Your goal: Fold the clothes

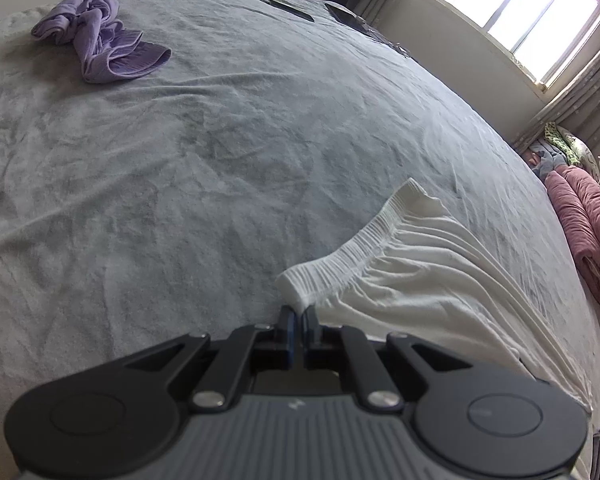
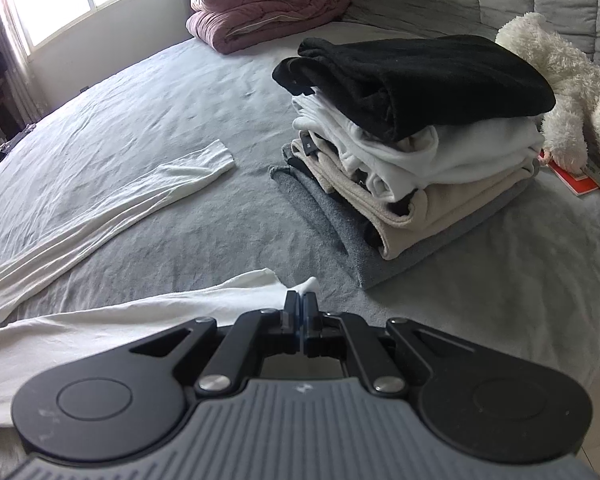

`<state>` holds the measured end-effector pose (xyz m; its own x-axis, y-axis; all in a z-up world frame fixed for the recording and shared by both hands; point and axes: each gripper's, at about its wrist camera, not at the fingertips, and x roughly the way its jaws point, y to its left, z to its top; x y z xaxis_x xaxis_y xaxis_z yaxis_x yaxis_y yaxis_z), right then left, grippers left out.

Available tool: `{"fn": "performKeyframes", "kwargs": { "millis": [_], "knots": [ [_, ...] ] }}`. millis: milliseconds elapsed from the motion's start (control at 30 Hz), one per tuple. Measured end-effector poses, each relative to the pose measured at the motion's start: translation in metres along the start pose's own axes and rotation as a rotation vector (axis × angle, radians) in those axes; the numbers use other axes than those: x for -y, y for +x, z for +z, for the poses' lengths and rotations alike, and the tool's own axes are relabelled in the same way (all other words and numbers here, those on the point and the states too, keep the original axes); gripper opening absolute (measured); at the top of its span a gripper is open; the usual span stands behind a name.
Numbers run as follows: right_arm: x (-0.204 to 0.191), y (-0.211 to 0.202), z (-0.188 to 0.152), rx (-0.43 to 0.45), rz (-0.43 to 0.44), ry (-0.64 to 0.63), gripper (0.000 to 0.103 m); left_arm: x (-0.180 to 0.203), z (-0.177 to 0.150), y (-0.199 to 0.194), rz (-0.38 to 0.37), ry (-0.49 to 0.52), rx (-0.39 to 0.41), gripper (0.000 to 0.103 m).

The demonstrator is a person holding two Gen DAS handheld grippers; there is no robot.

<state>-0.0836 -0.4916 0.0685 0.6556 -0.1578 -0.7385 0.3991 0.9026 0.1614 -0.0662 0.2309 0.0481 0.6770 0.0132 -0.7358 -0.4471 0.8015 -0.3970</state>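
Note:
White trousers (image 1: 420,280) lie stretched across the grey bed. My left gripper (image 1: 299,312) is shut on the near corner of their ribbed waistband (image 1: 340,256). My right gripper (image 2: 301,300) is shut on the end of one white trouser leg (image 2: 160,316). The other leg (image 2: 140,192) lies flat further out, its cuff pointing toward the folded pile. The cloth between the two grippers is drawn into long pleats.
A crumpled purple garment (image 1: 100,36) lies at the far left of the bed (image 1: 220,152). A stack of folded clothes (image 2: 412,136) with a black one on top stands ahead of my right gripper, a white plush toy (image 2: 568,92) beside it. A rolled pink quilt (image 2: 268,0) lies under the window.

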Motion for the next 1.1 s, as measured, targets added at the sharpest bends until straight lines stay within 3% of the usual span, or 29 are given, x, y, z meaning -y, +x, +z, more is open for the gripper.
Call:
{"fn": "performKeyframes", "kwargs": {
  "millis": [333, 567, 833, 1100],
  "knots": [
    [0.0, -0.005, -0.005, -0.008, 0.003, -0.064, 0.001, -0.002, -0.003, -0.011, -0.003, 0.013, 0.021, 0.004],
    [0.0, -0.005, -0.01, -0.047, -0.043, -0.13, 0.001, -0.003, -0.007, -0.009, 0.027, 0.04, -0.001, 0.004],
    [0.003, -0.007, -0.012, -0.027, -0.095, -0.145, 0.001, 0.009, -0.017, -0.003, 0.086, 0.15, -0.025, 0.004],
    [0.0, -0.004, -0.013, -0.036, -0.118, -0.175, 0.001, 0.014, -0.019, -0.001, 0.104, 0.195, -0.032, 0.005]
  ]
}}
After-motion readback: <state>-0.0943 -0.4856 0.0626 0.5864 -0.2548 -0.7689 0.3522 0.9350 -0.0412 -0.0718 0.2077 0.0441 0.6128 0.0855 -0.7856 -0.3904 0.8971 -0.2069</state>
